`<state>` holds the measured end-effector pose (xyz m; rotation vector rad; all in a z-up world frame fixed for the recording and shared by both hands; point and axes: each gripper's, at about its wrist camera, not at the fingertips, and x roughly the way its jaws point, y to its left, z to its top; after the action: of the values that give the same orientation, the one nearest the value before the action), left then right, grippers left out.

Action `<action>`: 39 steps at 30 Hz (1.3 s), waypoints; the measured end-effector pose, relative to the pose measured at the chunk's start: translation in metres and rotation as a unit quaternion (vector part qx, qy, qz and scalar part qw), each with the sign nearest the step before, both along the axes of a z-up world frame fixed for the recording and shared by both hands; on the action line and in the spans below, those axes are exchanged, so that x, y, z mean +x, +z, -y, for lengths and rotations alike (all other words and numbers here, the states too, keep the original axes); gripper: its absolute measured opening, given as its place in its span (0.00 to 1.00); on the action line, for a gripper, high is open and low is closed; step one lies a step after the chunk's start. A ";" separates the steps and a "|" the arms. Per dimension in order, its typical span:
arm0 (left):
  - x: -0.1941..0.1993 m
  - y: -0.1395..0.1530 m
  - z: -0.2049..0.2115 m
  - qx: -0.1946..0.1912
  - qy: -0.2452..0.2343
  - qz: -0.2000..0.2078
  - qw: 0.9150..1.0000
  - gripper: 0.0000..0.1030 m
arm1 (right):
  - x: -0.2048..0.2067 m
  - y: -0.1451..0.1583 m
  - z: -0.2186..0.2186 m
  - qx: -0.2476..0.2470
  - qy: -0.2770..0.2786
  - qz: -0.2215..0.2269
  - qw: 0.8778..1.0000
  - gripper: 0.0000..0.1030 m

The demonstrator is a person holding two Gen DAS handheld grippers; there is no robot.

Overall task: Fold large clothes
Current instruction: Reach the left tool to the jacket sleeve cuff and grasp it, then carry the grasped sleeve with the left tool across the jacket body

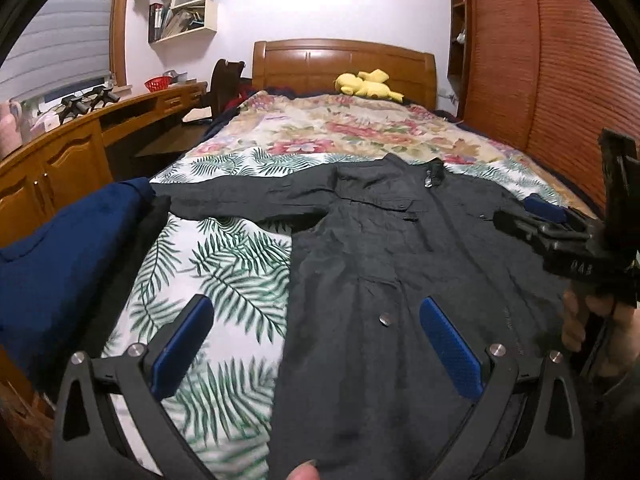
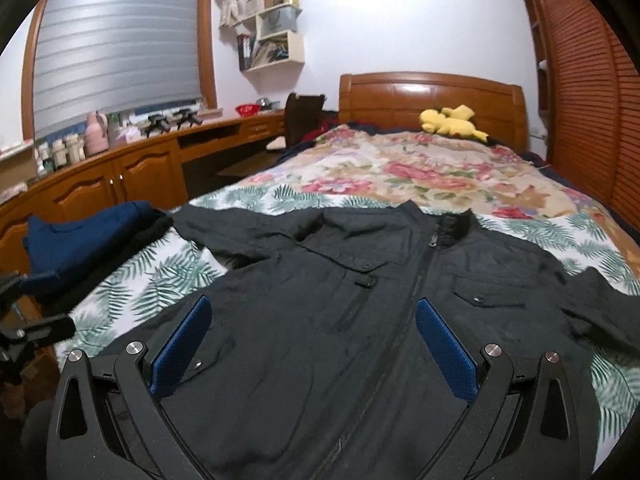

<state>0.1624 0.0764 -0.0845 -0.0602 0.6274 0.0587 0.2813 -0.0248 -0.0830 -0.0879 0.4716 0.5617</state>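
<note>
Dark jacket (image 2: 360, 320) lies flat, front up, across the near end of the bed (image 2: 440, 168), collar toward the headboard (image 2: 432, 96), zipper closed down the middle, both sleeves spread out toward the left and right edges of the bed. It rests on a leaf-print sheet (image 1: 224, 264); a floral blanket (image 2: 420, 172) covers the bed beyond it. Left gripper (image 1: 316, 344) hovers over the jacket's left hem area near the bed's near edge, jaws wide apart, nothing between them, one blue pad over the sheet and the other over jacket fabric. Right gripper (image 2: 312, 344) hovers above the lower front of the jacket, jaws also spread wide, gripping nothing. In the left wrist view the right gripper shows at the right side, held by a hand (image 1: 592, 320). Folded navy garment (image 2: 80, 236) sits on the bed's left edge, just beside the left sleeve. Yellow plush toy (image 2: 452, 120) lies against the headboard. Wooden desk (image 2: 140, 160) runs along the left wall, wall shelves (image 2: 276, 32) above, window blind (image 2: 116, 40) down, louvered wardrobe doors (image 2: 580, 80) on the right.
</note>
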 end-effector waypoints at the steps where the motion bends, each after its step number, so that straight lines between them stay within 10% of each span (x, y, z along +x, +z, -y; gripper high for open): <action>1: 0.007 -0.001 -0.003 0.001 0.001 -0.004 1.000 1.00 | 0.006 -0.009 -0.002 -0.007 0.002 -0.009 1.000 1.00; 18: 0.163 -0.043 -0.084 -0.063 0.017 -0.056 0.996 0.90 | 0.039 -0.058 -0.004 -0.032 -0.008 -0.064 0.997 1.00; 28: 0.230 -0.095 -0.144 -0.170 0.088 -0.113 0.975 0.73 | 0.036 -0.056 -0.004 -0.022 -0.014 -0.054 0.998 1.00; 35: 0.252 -0.105 -0.157 -0.211 0.118 -0.128 0.962 0.49 | 0.038 -0.058 -0.003 -0.017 -0.011 -0.058 0.998 1.00; 39: 0.263 -0.104 -0.156 -0.212 0.117 -0.126 0.962 0.09 | 0.038 -0.058 -0.002 -0.015 -0.010 -0.060 0.998 1.00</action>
<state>0.4253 0.2323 -0.1887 -0.5501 0.8773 0.1622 0.3193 -0.0227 -0.1414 -0.0788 0.5978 0.5416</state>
